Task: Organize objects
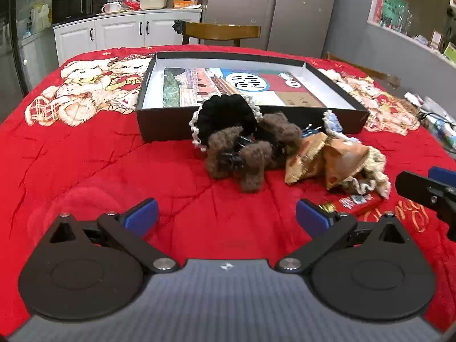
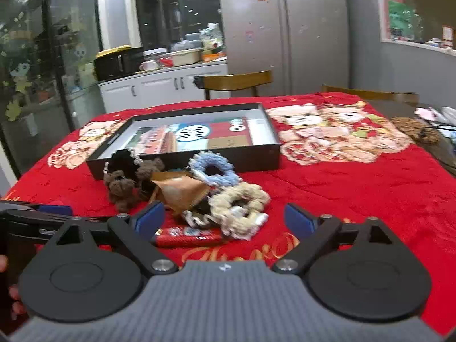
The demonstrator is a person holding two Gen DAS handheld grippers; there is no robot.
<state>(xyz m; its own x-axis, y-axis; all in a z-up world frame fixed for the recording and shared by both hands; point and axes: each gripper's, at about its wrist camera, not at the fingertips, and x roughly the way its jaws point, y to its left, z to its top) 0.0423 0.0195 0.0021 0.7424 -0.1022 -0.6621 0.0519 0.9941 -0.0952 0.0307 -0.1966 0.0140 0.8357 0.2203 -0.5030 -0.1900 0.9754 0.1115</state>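
Observation:
A pile of small things lies on the red blanket in front of a shallow black box (image 1: 176, 126) (image 2: 182, 164). It holds a black scrunchie (image 1: 225, 114) (image 2: 124, 161), a brown fuzzy scrunchie (image 1: 245, 154) (image 2: 125, 189), a blue scrunchie (image 2: 212, 171), a cream scrunchie (image 1: 370, 176) (image 2: 239, 205), a tan paper bag (image 1: 327, 156) (image 2: 182, 191) and a red bar (image 2: 188, 236). My left gripper (image 1: 226, 218) stands open just short of the brown scrunchie. My right gripper (image 2: 225, 221) is open, with the cream scrunchie and red bar between its fingers, untouched.
The box holds printed cards and sits mid-table. A wooden chair (image 1: 222, 32) (image 2: 236, 82) stands behind the table's far edge. Cables and small items (image 1: 436, 119) crowd the table's right side. A person's fingers (image 2: 4, 265) show at the left edge of the right wrist view.

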